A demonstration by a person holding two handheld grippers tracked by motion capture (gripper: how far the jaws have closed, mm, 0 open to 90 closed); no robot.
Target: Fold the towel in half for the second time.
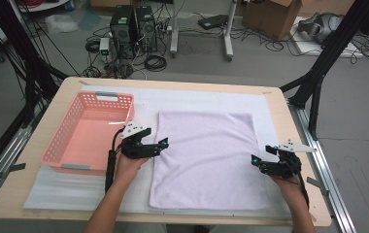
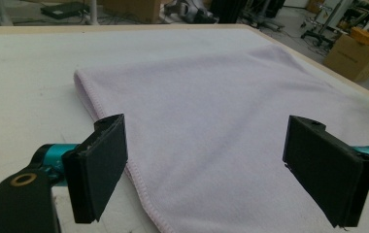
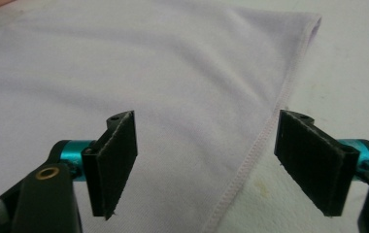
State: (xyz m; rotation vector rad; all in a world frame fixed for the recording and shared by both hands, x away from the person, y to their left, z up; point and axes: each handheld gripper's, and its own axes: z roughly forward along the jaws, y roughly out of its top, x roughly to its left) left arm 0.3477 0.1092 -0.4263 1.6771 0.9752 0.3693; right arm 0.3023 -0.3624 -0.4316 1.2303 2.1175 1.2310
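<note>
**Both grippers stand open at the edges of a folded lilac towel**

A pale lilac towel point(image 1: 207, 158) lies flat in the middle of the table point(image 1: 296, 145), on a white padded mat point(image 1: 173, 99) that covers most of the wooden top. It looks folded in two (the left gripper view shows a doubled, rounded edge at its far corner), and its stitched hem point(image 3: 250, 160) runs along the right side.

The left gripper point(image 1: 162, 144) sits at the towel's left edge, about halfway along it, held in the person's left hand point(image 1: 126, 165). Its jaws are spread wide; in the left gripper view one jaw stands over the mat and the other over the cloth, with the towel's edge running between them and nothing pinched.

The right gripper point(image 1: 256, 161) is at the towel's right edge, nearer the person's side, held in the right hand point(image 1: 289, 182). Its jaws are likewise wide apart and clasp nothing; in the right gripper view they straddle the hem, one over the cloth and one over the mat. Whether the tips touch the surface cannot be told.

A pink plastic basket point(image 1: 63, 141) rests on the mat at the table's left side, just beside the left gripper and apart from the towel.
</note>
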